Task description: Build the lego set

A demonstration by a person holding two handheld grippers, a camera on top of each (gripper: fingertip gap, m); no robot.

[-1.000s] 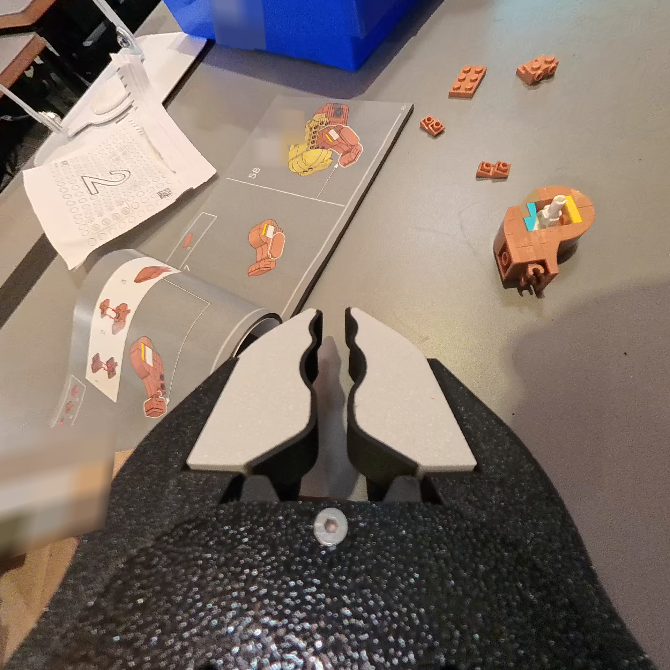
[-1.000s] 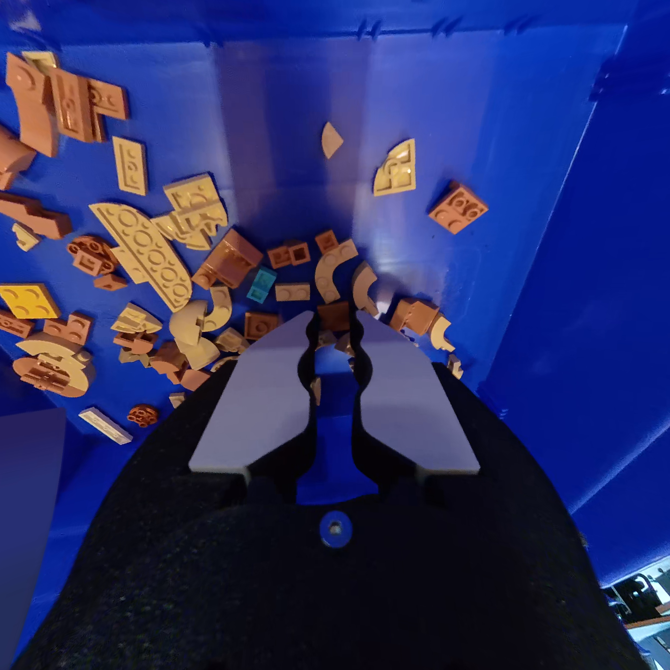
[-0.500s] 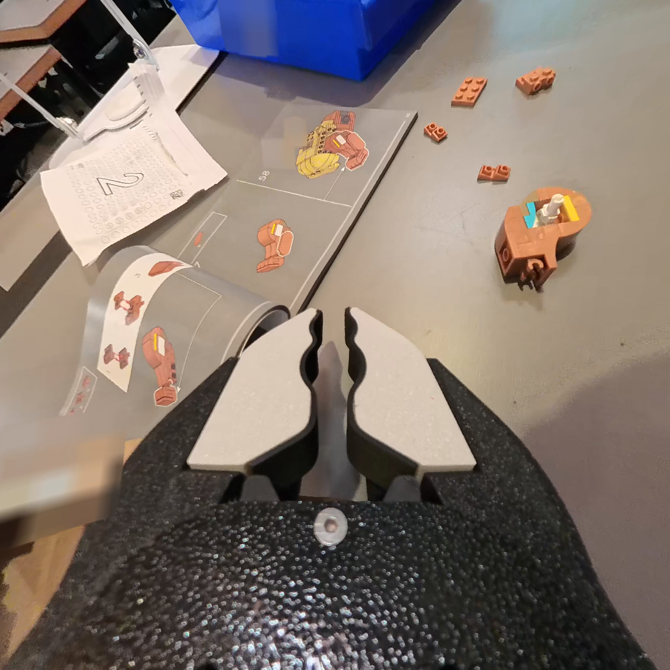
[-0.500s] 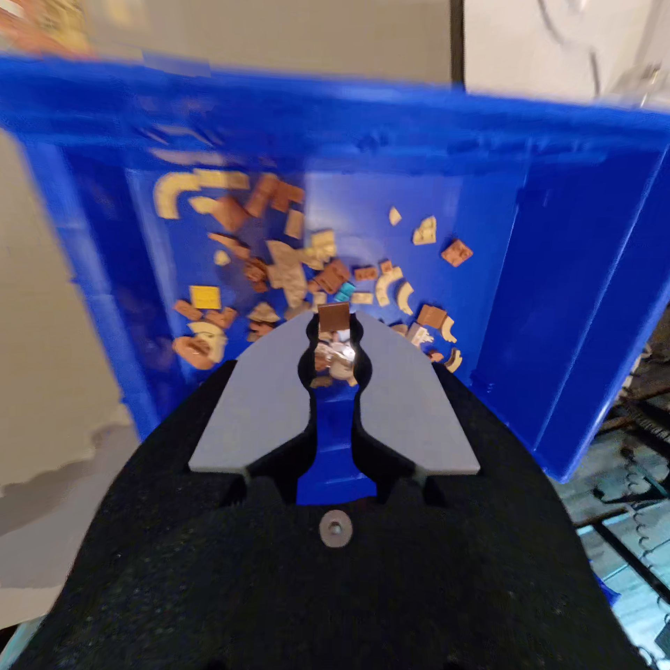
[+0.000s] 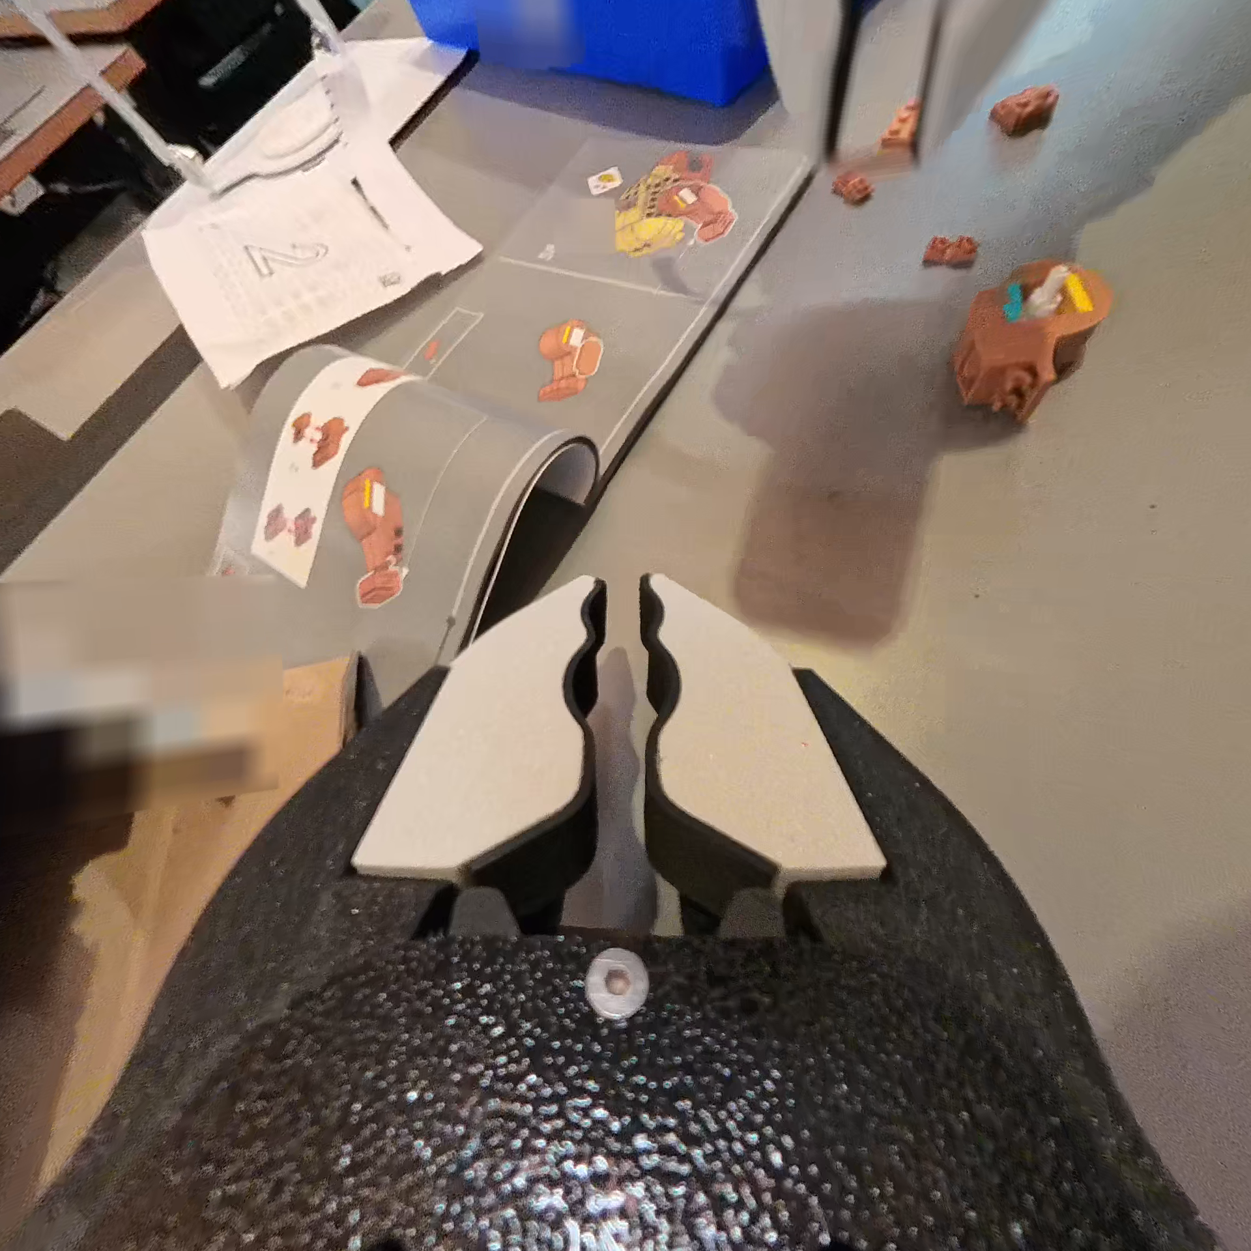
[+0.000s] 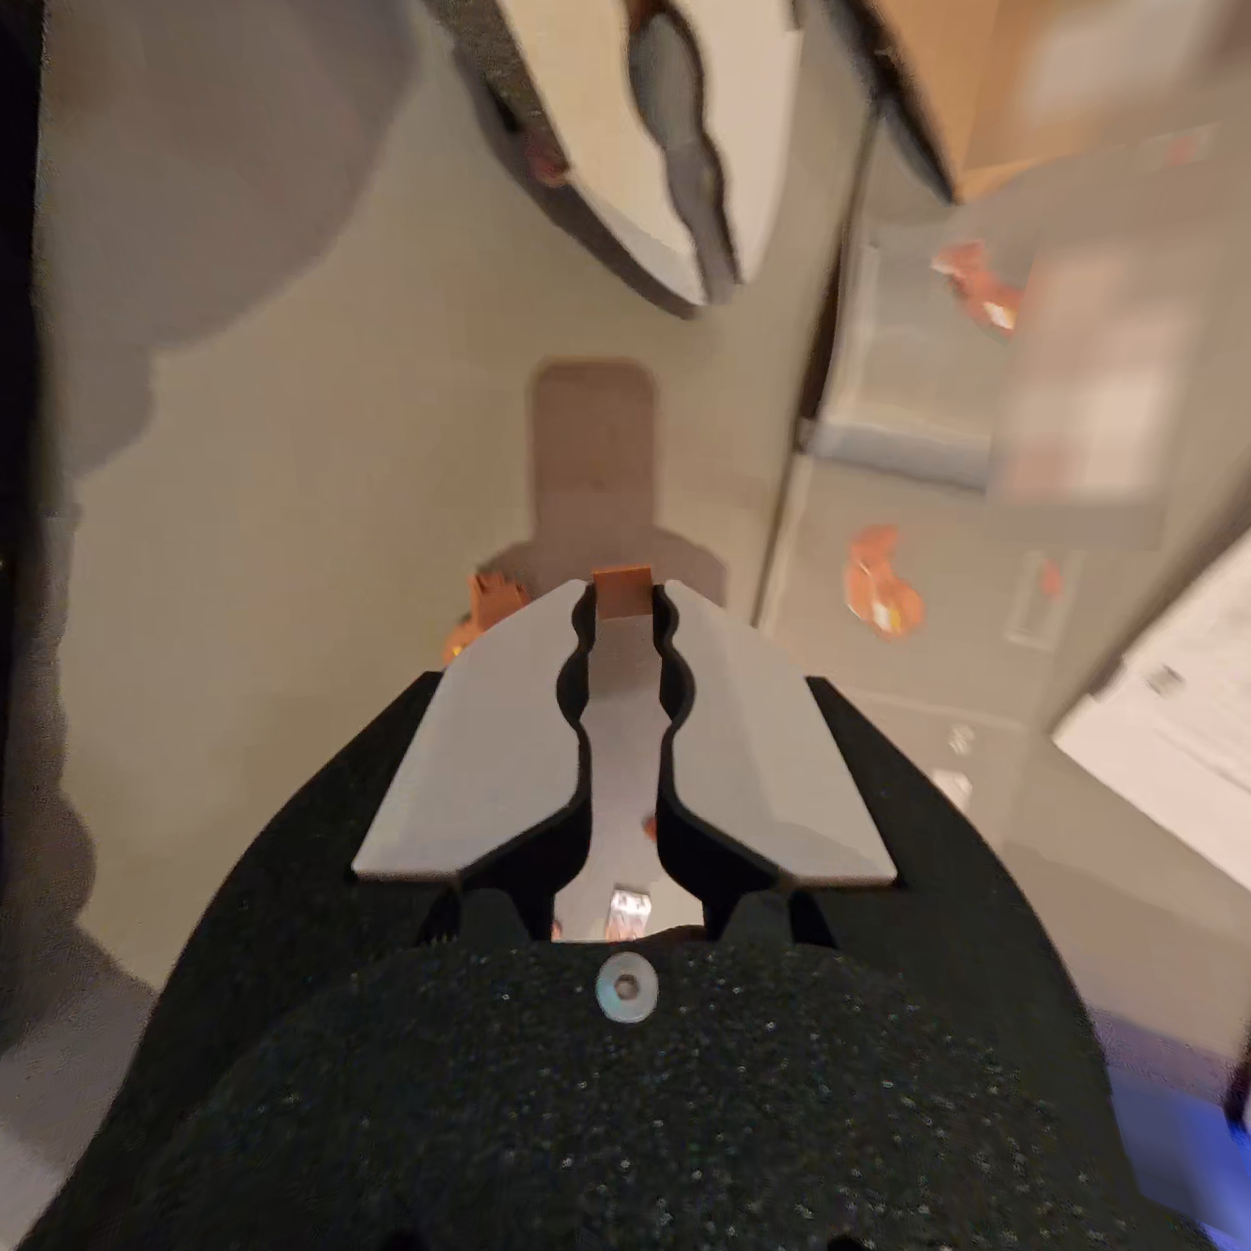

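Observation:
My right gripper (image 6: pixel 623 590) is shut on a small flat brown brick (image 6: pixel 621 596), pinched at the fingertips and held above the grey table (image 6: pixel 304 440). A brown brick assembly (image 6: pixel 497 596) shows just past its left finger. In the left wrist view that assembly (image 5: pixel 1029 332), with teal, white and yellow parts on top, stands on the table at the right. My left gripper (image 5: pixel 623 582) hovers over the table next to a curled instruction booklet (image 5: pixel 609 284). Its jaws stand a little apart with nothing between them. It also shows blurred at the top of the right wrist view (image 6: pixel 677 156).
Loose brown bricks (image 5: pixel 948 249) (image 5: pixel 851 186) (image 5: pixel 1022 108) lie beyond the assembly. A blue bin (image 5: pixel 643 40) stands at the far edge. A white paper bag (image 5: pixel 298 264) lies left of the booklet. A blurred grey shape (image 5: pixel 873 74) crosses the top. Left tips to right tips: about 11 cm.
My right gripper closed on the brown brick inside the blue bin, lifted it out and swung over the table toward the left gripper. The left gripper drifted slightly and its jaws narrowed a little.

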